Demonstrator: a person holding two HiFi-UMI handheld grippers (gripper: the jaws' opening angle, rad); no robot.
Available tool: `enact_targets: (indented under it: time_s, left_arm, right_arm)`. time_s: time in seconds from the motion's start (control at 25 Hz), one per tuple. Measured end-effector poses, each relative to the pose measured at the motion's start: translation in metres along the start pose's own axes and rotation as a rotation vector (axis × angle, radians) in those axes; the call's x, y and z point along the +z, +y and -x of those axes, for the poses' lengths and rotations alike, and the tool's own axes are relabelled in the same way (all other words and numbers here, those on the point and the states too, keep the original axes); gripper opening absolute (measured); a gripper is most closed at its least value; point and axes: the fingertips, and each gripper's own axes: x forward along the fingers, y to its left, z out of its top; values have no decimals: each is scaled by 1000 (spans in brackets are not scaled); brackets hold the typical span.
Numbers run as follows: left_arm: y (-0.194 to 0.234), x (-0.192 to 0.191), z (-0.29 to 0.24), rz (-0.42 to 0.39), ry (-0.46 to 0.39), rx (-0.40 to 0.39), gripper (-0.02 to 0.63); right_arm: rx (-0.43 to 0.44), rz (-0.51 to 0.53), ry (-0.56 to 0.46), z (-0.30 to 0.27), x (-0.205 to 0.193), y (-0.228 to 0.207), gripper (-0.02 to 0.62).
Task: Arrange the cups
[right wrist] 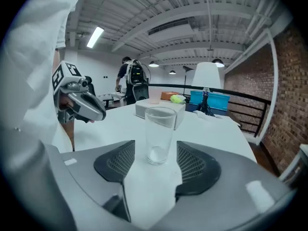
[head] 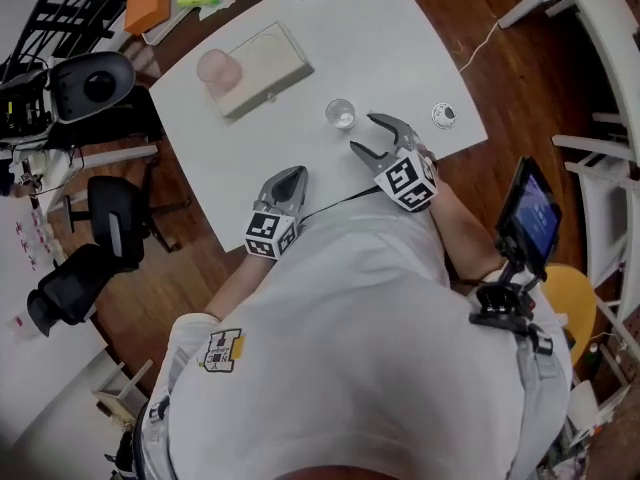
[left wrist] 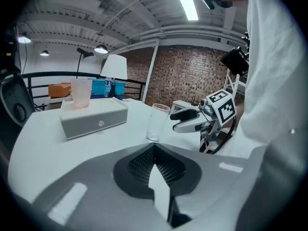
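The white worktop (head: 400, 48) carries few things, and judging from how they lie, the arranging looks barely begun. The largest is a pale flat box (head: 262, 68) towards the far side, with a pink cup (head: 218, 68) standing upright on its end. The other cup, a clear glass (head: 340, 114), stands upright and alone on the bare worktop, apart from the box and nearer the person. The right gripper (head: 362, 133) points at this glass with its jaws spread. In the right gripper view the glass (right wrist: 160, 135) stands in line with the gap, at the tips of the jaws, and neither pad touches it, so nothing is held yet. The left gripper (head: 288, 180) hovers near the worktop's near edge with its jaws pressed together on nothing. The left gripper view shows the pads meeting (left wrist: 154, 150), with the glass (left wrist: 157, 121) some way beyond them. One cup therefore seems already placed on the box, though whether that is its final spot I cannot tell. What remains, as I read it, is to close on the clear glass, carry it across and set it by or into the pink cup. A small round thing (head: 444, 115) lies near the worktop's right edge. It is too small to identify and appears to play no part.
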Motion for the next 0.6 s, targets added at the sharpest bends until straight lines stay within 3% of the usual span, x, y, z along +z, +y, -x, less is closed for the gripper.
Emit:
enact_targets:
  time_s: [0.12, 0.28, 0.48, 0.6]
  left_arm:
    - [-1, -3, -1, 22, 18, 45, 0]
    - [-7, -9, -1, 47, 35, 94, 0]
    - [-17, -19, 4, 65, 64, 159, 0]
    - [-25, -27, 4, 80, 85, 177, 0]
  right_arm:
    - [61, 108, 2, -18, -1, 0, 345]
    - [130, 167, -4, -43, -5, 1, 417]
    - [205, 183, 10, -67, -9, 2, 408]
    - [217, 215, 4, -76, -7, 0, 346]
